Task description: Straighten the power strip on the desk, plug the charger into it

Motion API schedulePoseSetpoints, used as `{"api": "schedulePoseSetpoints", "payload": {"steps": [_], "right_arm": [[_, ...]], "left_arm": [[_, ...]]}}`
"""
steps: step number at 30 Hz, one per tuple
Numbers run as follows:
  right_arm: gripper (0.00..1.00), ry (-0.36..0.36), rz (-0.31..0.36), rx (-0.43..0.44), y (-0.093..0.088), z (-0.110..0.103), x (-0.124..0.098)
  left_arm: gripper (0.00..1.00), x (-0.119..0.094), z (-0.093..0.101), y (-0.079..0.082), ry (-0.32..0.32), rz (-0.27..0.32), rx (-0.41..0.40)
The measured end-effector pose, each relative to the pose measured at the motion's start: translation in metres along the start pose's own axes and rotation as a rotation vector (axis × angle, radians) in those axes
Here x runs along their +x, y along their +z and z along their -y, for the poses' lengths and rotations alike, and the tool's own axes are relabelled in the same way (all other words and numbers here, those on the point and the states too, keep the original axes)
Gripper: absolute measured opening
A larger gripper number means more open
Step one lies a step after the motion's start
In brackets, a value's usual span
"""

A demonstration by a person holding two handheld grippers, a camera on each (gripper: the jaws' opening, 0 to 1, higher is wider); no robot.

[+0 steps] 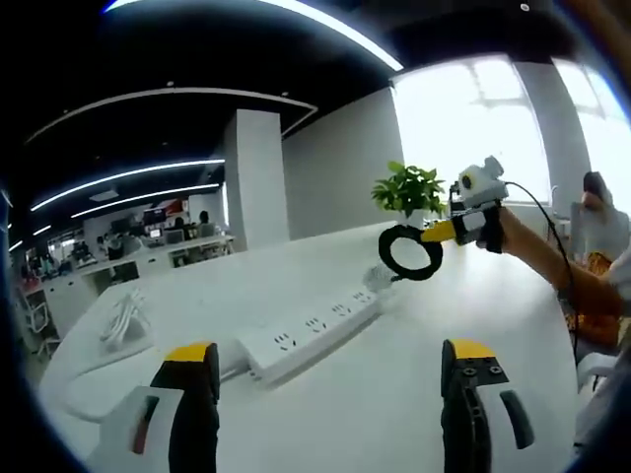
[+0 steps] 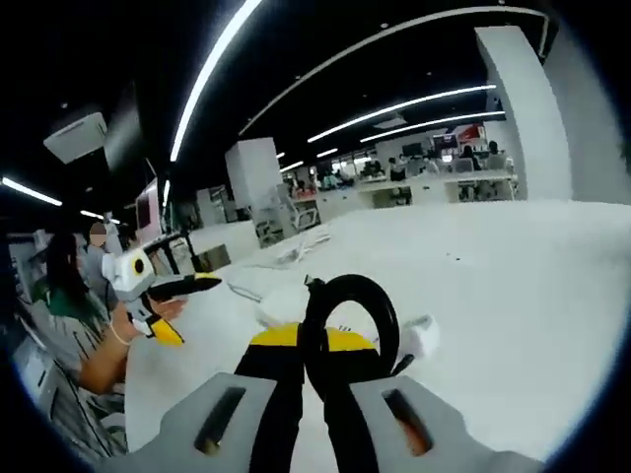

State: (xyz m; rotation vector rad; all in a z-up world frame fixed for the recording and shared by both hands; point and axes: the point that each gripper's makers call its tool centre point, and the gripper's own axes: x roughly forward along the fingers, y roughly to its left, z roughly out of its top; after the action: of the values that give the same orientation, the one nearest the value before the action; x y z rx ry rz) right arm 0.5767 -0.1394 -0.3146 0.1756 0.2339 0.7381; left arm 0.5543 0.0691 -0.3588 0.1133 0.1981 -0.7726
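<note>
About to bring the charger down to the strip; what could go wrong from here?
1. The right gripper is shut on the looped black cable, not on the white charger plug, so the dangling plug may swing and miss the sockets.
2. The long white power strip lies loose and slanted on the white desk; with the left gripper open above it, it may slide when pushed.

Ahead of your left hand-held gripper (image 1: 330, 394), the power strip (image 1: 311, 335) lies on the desk (image 1: 444, 296), running from near left to far right. Your right hand-held gripper (image 1: 419, 239) hangs above the strip's far end with the looped charger cable (image 1: 409, 252) in its jaws, and a potted plant (image 1: 409, 189) stands behind it on the desk. A bundle of cables (image 1: 123, 320) lies on the desk well left of the strip.
</note>
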Motion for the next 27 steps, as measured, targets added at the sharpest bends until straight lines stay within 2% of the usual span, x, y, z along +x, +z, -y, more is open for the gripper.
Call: {"api": "schedulePoseSetpoints", "payload": {"steps": [7, 11, 18, 27], "right_arm": [[0.04, 0.027, 0.113, 0.040, 0.019, -0.011, -0.005], [0.04, 0.033, 0.144, 0.040, 0.028, -0.019, -0.006], [0.04, 0.045, 0.234, 0.056, 0.047, -0.029, -0.009], [0.04, 0.062, 0.305, 0.068, 0.061, -0.048, -0.010]], "left_arm": [[0.95, -0.001, 0.003, 0.001, -0.004, 0.008, 0.002], [0.95, -0.002, 0.003, 0.001, -0.002, 0.006, 0.003], [0.95, -0.001, 0.005, 0.004, -0.005, 0.011, 0.008], [0.95, 0.003, 0.007, 0.008, -0.010, 0.012, 0.023]]}}
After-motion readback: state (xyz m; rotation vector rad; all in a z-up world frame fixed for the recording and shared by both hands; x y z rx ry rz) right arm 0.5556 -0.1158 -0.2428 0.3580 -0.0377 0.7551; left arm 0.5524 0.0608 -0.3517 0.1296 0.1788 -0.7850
